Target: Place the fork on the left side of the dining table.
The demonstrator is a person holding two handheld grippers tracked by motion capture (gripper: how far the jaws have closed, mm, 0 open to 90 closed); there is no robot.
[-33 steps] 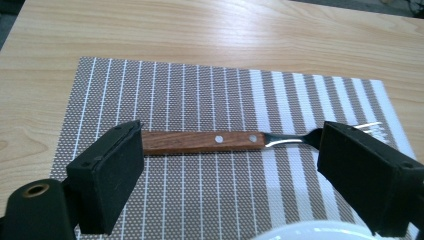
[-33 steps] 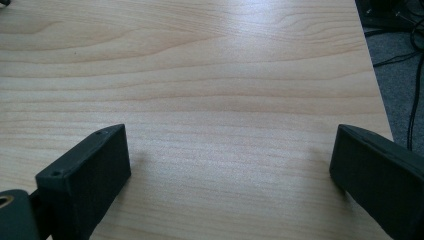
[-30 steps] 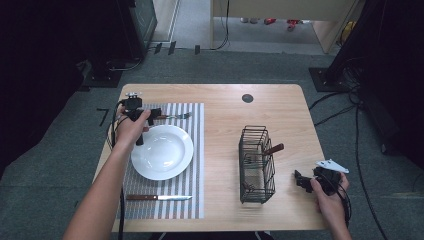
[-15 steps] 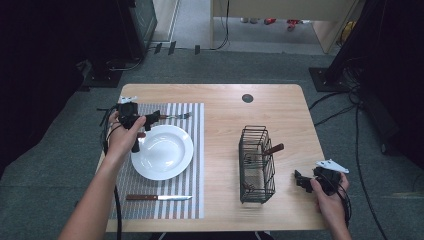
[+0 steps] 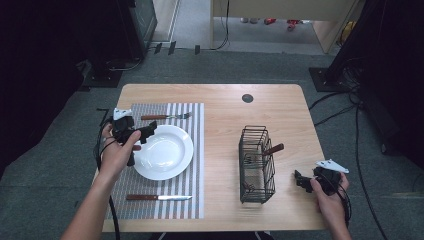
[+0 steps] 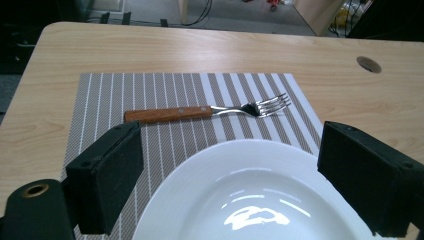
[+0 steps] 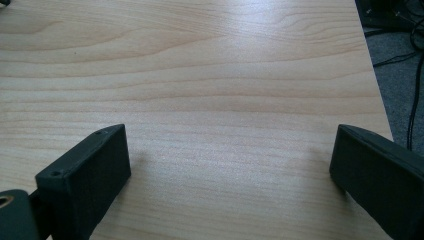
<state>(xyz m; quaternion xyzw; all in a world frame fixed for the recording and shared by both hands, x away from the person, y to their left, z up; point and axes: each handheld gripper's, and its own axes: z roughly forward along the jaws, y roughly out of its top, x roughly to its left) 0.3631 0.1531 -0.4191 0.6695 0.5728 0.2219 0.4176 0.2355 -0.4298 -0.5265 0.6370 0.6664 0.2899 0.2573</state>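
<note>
A white plate (image 5: 164,152) (image 6: 250,200) lies on a grey striped placemat (image 5: 192,195) (image 6: 150,90). Beyond it rests a wooden-handled fork (image 5: 165,117) (image 6: 205,112), tines to the right. A wooden-handled knife (image 5: 157,197) lies on the mat's near side. My left gripper (image 5: 145,134) (image 6: 240,185) hovers over the plate's left rim, open, with nothing between its jaws. A black wire basket (image 5: 256,164) stands right of centre with a wooden handle (image 5: 274,149) sticking out of it. My right gripper (image 5: 301,180) (image 7: 225,170) rests low at the table's right front, open and empty.
The wooden table (image 5: 225,107) (image 7: 200,75) has a round cable hole (image 5: 247,98) (image 6: 369,64) at the back. Its right edge (image 7: 372,75) lies close to my right gripper, with cables on the carpet beyond. Dark furniture stands around the table.
My left gripper has drawn back from the fork toward the near left, now over the plate's left rim. The fork stays on the mat. The right gripper has not moved.
</note>
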